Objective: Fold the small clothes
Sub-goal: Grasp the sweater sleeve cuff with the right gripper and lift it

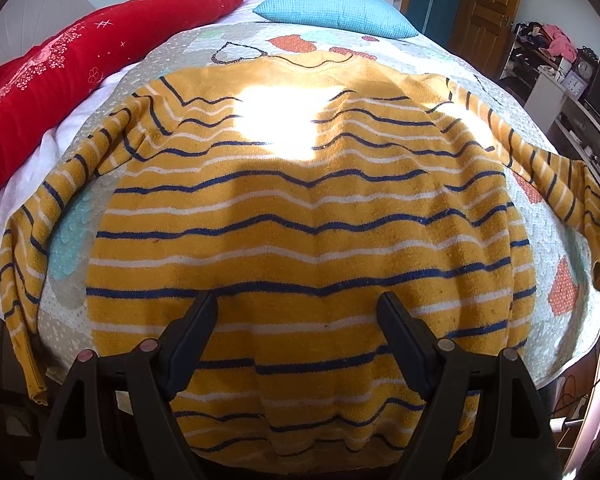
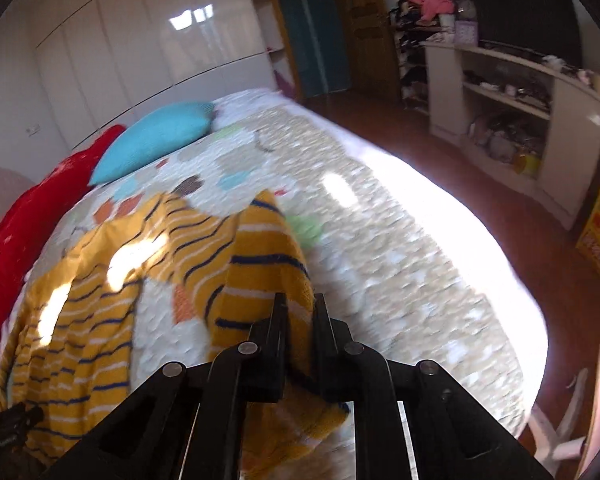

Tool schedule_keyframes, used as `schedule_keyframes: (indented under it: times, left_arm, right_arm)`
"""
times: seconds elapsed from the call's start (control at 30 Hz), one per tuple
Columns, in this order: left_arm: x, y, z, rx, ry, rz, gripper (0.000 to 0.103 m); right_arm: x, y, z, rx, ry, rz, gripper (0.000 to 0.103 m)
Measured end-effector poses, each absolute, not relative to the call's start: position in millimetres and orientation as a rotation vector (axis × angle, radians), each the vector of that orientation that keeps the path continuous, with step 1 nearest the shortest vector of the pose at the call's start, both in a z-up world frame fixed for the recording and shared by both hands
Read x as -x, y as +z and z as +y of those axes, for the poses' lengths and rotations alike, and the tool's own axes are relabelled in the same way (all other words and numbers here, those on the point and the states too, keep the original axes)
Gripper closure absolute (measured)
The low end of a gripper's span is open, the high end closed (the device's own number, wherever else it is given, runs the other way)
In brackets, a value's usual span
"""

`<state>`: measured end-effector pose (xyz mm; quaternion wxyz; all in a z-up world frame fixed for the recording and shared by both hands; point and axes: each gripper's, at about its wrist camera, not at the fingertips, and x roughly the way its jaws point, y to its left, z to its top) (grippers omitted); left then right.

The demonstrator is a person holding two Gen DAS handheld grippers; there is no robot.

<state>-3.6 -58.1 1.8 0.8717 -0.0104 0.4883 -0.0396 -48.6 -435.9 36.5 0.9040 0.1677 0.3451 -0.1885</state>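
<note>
A yellow sweater (image 1: 300, 208) with navy and white stripes lies spread flat on the patterned bed cover (image 1: 560, 288), both sleeves out to the sides. My left gripper (image 1: 296, 304) is open above the sweater's lower body, holding nothing. My right gripper (image 2: 300, 304) is shut on the sweater's right sleeve (image 2: 260, 256) and holds it lifted off the cover; the sleeve cuff hangs below the fingers. The sweater's body (image 2: 80, 300) shows at the left of the right wrist view.
A red quilt (image 1: 60, 60) and a blue pillow (image 1: 336, 10) lie at the bed's far end. A white shelf unit (image 2: 520, 120) with clutter stands across the wooden floor (image 2: 580, 320). White wardrobes (image 2: 140, 48) stand behind the bed.
</note>
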Motion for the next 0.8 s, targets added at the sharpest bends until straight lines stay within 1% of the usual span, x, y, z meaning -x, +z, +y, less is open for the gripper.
schedule_keyframes:
  times: [0.03, 0.1, 0.13, 0.2, 0.27, 0.33, 0.4, 0.43, 0.5, 0.63, 0.67, 0.7, 0.73, 0.77, 0.8]
  left_arm:
    - [3.4, 1.7, -58.0, 0.024, -0.085, 1.022, 0.022]
    - [2.7, 2.0, -58.1, 0.025, -0.087, 1.024, 0.022]
    - [2.7, 2.0, -57.7, 0.023, -0.085, 1.023, 0.022]
    - [1.3, 1.0, -57.6, 0.028, -0.078, 1.026, 0.022]
    - [0.0, -0.4, -58.7, 0.03, -0.077, 1.03, 0.022]
    - [-0.3, -0.7, -62.0, 0.02, -0.081, 1.031, 0.022]
    - [1.1, -0.2, -65.9, 0.009, -0.09, 1.031, 0.022]
    - [1.7, -0.3, -67.4, 0.005, -0.093, 1.031, 0.022]
    - [2.7, -1.3, -70.6, -0.007, -0.096, 1.034, 0.022]
    - [3.5, -2.3, -74.1, -0.027, -0.097, 1.036, 0.021]
    - [3.6, -2.0, -74.2, -0.028, -0.098, 1.036, 0.021]
    - [3.9, -1.9, -74.4, -0.028, -0.099, 1.036, 0.021]
    - [4.0, -1.9, -73.8, -0.026, -0.1, 1.037, 0.021]
    - [4.1, -1.9, -73.1, -0.024, -0.1, 1.038, 0.021]
    - [4.2, -2.2, -72.2, -0.024, -0.099, 1.039, 0.021]
  right_arm:
    - [49.0, 36.6, -450.9, -0.313, -0.522, 0.714, 0.083]
    - [50.4, 33.1, -476.7, -0.299, -0.688, 0.748, 0.048]
    - [58.1, 33.8, -485.8, -0.35, -0.685, 0.732, 0.045]
    - [77.5, 35.7, -493.1, -0.437, -0.648, 0.684, 0.033]
    - [87.9, 33.9, -488.8, -0.463, -0.607, 0.672, 0.029]
    - [96.7, 31.5, -479.0, -0.471, -0.518, 0.668, 0.028]
    - [100.8, 29.1, -462.0, -0.449, -0.418, 0.667, 0.02]
    - [101.4, 29.1, -448.8, -0.415, -0.383, 0.67, 0.018]
    - [96.9, 28.0, -420.5, -0.314, -0.333, 0.681, 0.012]
    - [71.8, 13.6, -375.1, -0.002, -0.387, 0.724, 0.011]
    - [63.6, 6.6, -371.1, 0.083, -0.421, 0.736, 0.015]
    - [55.6, 0.6, -370.3, 0.139, -0.435, 0.748, 0.043]
    - [48.4, -4.4, -377.4, 0.154, -0.429, 0.772, 0.067]
    - [41.2, -6.1, -390.2, 0.118, -0.413, 0.806, 0.1]
    - [39.8, -1.1, -407.5, 0.039, -0.396, 0.806, 0.1]
